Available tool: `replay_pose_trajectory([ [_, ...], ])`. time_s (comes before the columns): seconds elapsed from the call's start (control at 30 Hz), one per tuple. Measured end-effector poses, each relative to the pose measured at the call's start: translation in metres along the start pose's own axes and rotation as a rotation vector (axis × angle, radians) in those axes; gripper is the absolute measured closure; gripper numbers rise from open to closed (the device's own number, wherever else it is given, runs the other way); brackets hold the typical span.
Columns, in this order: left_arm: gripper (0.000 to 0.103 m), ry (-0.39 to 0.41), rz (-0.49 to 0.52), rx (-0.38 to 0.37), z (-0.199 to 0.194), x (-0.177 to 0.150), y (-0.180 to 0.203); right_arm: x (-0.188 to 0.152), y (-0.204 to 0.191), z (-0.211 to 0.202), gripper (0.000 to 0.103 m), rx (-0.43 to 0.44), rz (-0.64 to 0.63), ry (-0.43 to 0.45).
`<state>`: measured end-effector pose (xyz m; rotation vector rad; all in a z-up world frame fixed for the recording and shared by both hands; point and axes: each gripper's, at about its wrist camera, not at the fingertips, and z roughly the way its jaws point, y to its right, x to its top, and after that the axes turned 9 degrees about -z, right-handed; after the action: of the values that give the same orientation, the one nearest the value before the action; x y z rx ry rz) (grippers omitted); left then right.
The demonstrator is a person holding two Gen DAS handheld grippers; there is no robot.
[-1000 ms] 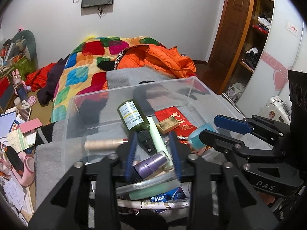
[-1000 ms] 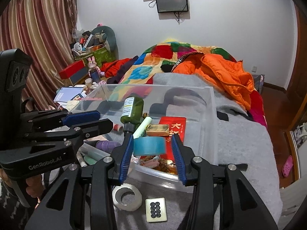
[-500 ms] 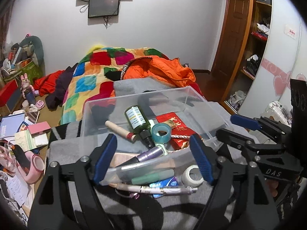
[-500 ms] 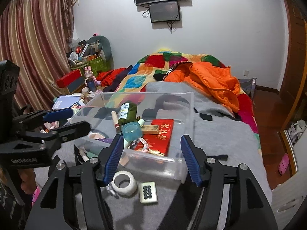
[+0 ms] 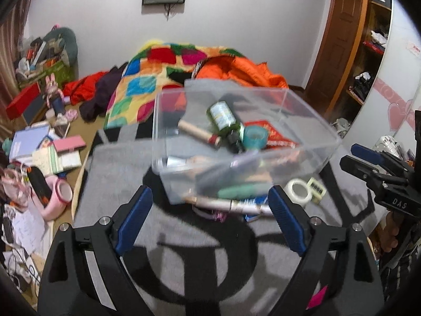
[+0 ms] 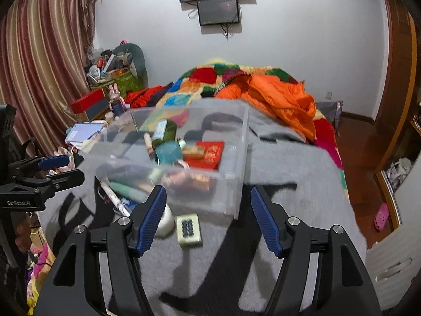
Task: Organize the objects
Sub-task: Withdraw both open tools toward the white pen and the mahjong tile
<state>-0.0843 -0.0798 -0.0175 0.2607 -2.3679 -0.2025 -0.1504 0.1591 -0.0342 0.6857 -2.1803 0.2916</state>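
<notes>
A clear plastic box (image 5: 158,121) stands on the grey blanket and holds a green bottle (image 5: 223,115), a teal tape roll (image 5: 254,135), a red packet (image 5: 273,134) and several tubes. My left gripper (image 5: 210,210) hangs in front of the box, its jaws opening with nothing between them. Pens (image 5: 231,204), a white tape roll (image 5: 298,192) and a dotted cream tile (image 5: 317,187) lie by the box's near wall. My right gripper (image 6: 209,210) is also opening and empty, just short of the box (image 6: 236,184), above the tile (image 6: 188,229).
A patchwork quilt (image 6: 210,79) and an orange jacket (image 6: 276,97) lie on the bed behind the box. Books, boxes and pink slippers (image 5: 58,194) litter the floor at the left. A wardrobe and a wooden door (image 5: 339,39) stand at the right.
Both grippers let go inside the box, the left of a purple tube, the right of the teal tape roll. Both then drew back from the box with jaws widening.
</notes>
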Motion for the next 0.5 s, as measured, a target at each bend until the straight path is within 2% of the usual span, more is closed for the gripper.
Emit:
replay_pose_trajectory([
  [0.27,0.013,-0.054,0.0,-0.021,0.018,-0.015,0.013,-0.029,0.008,0.022,0.04,0.011,0.041,-0.097],
  [0.5,0.013,-0.072,0.154,-0.035,0.035,-0.019,0.052,-0.039,-0.001,0.033,0.04,0.048,0.01,-0.13],
])
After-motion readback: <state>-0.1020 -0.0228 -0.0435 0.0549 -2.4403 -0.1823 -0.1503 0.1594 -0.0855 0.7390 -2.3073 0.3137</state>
